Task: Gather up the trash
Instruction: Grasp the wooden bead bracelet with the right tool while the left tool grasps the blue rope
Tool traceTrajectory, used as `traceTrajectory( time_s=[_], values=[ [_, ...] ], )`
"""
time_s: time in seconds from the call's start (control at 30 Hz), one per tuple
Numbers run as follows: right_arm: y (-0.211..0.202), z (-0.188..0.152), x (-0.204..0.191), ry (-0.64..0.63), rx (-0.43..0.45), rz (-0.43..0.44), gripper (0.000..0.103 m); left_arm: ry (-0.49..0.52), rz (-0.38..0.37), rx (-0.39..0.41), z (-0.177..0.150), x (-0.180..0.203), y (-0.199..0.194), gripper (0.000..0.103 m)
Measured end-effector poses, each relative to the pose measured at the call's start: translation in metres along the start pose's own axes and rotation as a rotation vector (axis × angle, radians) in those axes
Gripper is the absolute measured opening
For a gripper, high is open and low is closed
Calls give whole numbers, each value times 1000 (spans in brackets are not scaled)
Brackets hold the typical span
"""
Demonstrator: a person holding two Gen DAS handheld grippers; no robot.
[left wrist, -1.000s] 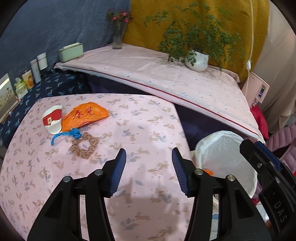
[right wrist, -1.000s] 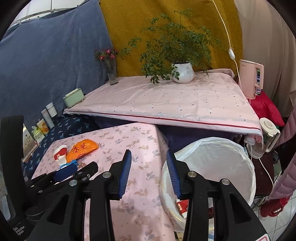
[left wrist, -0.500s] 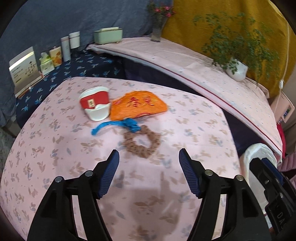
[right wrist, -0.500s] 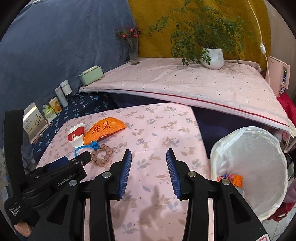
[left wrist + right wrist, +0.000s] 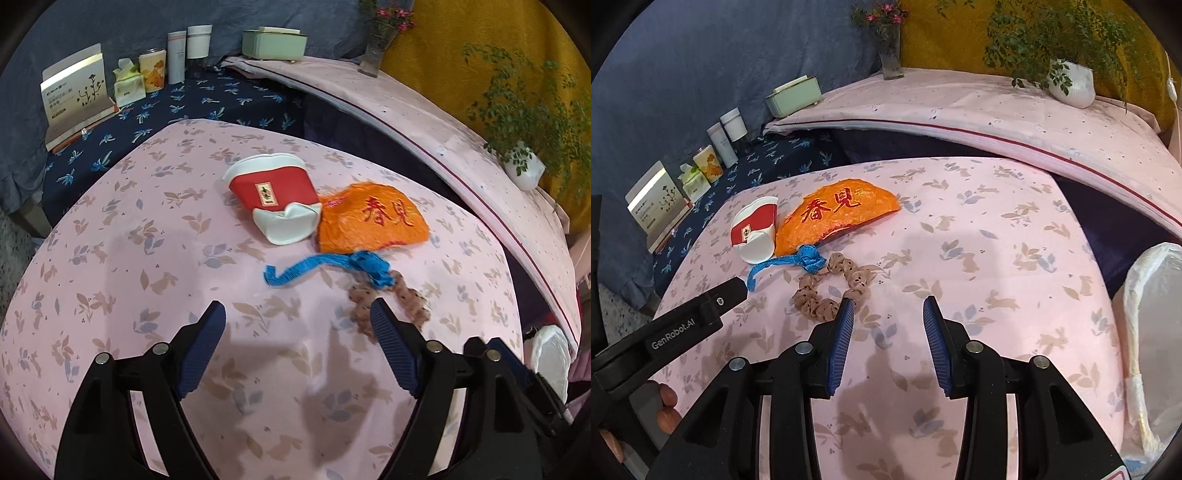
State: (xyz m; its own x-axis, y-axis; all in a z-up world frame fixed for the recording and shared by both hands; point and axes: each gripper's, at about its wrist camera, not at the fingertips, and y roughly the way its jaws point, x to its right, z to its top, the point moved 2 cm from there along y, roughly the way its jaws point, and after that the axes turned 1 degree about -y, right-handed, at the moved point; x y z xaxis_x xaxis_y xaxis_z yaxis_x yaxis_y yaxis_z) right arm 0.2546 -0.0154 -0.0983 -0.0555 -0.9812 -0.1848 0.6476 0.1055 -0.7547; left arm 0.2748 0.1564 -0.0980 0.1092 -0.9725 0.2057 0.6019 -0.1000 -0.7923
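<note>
Even indoor light, soft shadows, perhaps slight blur, fisheye-warped edges

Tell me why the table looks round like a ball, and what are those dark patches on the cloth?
Left wrist view: the fisheye lens bends the flat pink tablecloth into a dome, and the picture corners go black. The grey patches under the left gripper are its shadows. Right wrist view: same bending; the shelf edge curves, shadows lie under the right gripper, and the white bin bag looks washed out.

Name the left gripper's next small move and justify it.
Probably ease the left gripper forward and down toward the blue ribbon. Its jaws have just been opening, are empty and stand short of the litter; the ribbon lies nearest, ahead of the paper cup and orange wrapper.
</note>
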Motion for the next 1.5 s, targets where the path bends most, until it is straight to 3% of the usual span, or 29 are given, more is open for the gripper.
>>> traceTrajectory(
  time_s=[0.2,0.43,0.57,0.8,0.87,0.97,1.03,1.07,1.33,1.5],
  values=[
    [34,7,-15,-9,-37,4,39,-53,-39,-34,15,-8,20,78],
    [63,10,-17,-11,-76,-4,38,-36,-57,-52,26,9,41,78],
    [67,5,-16,-60,-68,-54,13,-20,-64,-83,27,23,58,79],
    [62,3,7,-20,-65,-40,8,3,-42,-121,18,45,81,78],
    [60,1,13,-10,-60,-46,8,28,-21,-108,15,50,82,73],
    [56,-1,22,8,-56,-46,8,47,-1,-100,10,52,81,52],
    [53,-2,27,20,-55,-45,8,47,6,-100,8,52,79,27],
    [51,-3,29,26,-54,-47,8,42,6,-105,7,51,78,19],
    [23,-4,47,73,-13,-44,8,11,-37,-105,-5,51,51,16],
    [-7,3,58,94,40,-44,8,39,-67,-77,-10,70,23,16]
  ],
)
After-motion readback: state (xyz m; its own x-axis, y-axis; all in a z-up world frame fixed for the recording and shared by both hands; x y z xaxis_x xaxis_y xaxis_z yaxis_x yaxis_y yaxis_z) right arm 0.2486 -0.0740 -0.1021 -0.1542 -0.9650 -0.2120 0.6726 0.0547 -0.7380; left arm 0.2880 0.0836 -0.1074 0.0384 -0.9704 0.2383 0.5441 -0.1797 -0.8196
